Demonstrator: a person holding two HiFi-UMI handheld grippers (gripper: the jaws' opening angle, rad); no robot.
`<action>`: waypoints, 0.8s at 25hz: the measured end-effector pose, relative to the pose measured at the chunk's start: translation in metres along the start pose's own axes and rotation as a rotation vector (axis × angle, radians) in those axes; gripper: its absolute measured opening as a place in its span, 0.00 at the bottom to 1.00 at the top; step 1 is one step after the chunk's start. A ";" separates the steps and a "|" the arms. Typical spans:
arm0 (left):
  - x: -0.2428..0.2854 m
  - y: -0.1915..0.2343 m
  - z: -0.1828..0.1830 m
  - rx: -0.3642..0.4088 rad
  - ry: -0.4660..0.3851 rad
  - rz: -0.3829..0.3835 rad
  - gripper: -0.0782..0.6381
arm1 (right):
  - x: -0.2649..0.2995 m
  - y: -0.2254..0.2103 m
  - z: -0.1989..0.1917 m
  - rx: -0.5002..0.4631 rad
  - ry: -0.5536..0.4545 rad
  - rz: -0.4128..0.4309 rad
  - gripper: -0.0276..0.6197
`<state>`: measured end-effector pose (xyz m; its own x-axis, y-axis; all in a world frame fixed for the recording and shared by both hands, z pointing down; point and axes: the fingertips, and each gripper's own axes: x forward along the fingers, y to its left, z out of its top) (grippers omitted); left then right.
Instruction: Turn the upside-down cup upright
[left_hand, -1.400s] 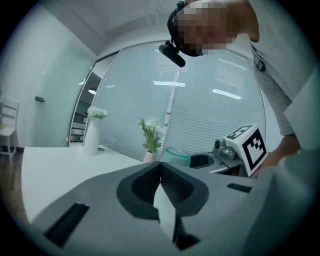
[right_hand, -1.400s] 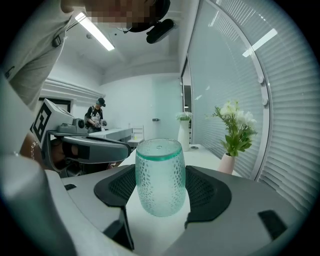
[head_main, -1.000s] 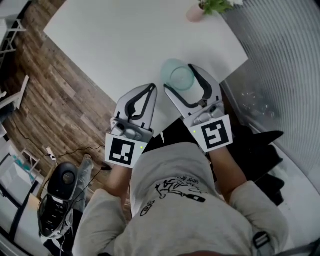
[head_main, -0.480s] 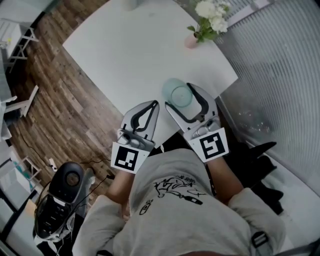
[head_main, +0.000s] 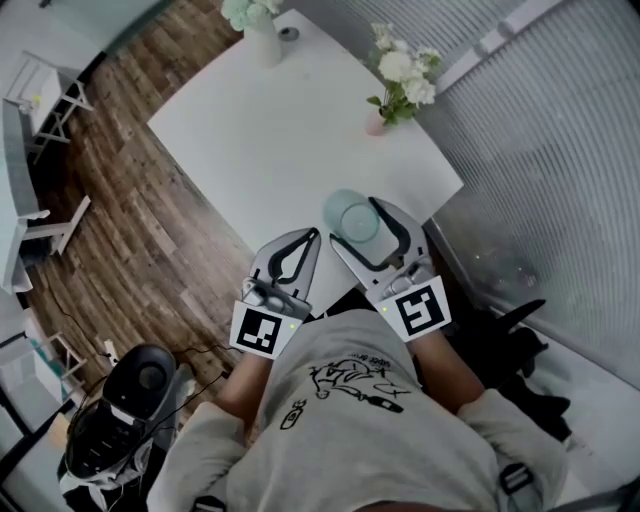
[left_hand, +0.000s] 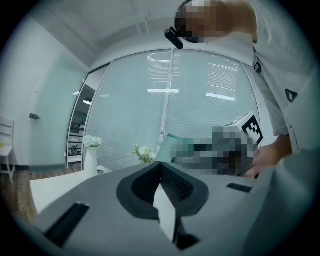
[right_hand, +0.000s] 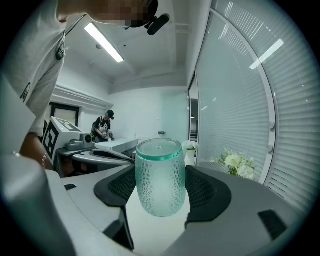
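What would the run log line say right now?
left gripper: shut, empty | right gripper: shut on cup | cup: base up, rim down | step: not yet turned upright

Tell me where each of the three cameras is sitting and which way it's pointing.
Head view: on the person's head, facing steeply down at the white table; shows their shirt, left gripper and right gripper.
Left gripper view: on the left gripper, looking along its shut jaws toward the blinds; shows the person's right hand.
Right gripper view: on the right gripper, looking along jaws closed on the upside-down cup; shows the shirt.
Shared: head and right gripper views both show the cup.
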<state>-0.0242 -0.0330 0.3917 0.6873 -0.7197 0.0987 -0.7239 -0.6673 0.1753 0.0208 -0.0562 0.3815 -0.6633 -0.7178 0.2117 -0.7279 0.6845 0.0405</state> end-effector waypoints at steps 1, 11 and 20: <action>0.000 -0.002 0.002 0.006 -0.003 -0.003 0.11 | -0.002 0.000 0.002 0.000 -0.003 0.002 0.55; -0.009 -0.019 0.020 0.048 -0.028 0.009 0.12 | -0.021 0.005 0.021 -0.019 -0.037 0.028 0.55; -0.016 -0.024 0.037 0.069 -0.045 0.010 0.11 | -0.032 0.014 0.041 -0.053 -0.054 0.048 0.55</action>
<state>-0.0201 -0.0120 0.3499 0.6777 -0.7332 0.0559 -0.7342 -0.6705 0.1065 0.0248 -0.0289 0.3357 -0.7067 -0.6887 0.1622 -0.6857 0.7232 0.0830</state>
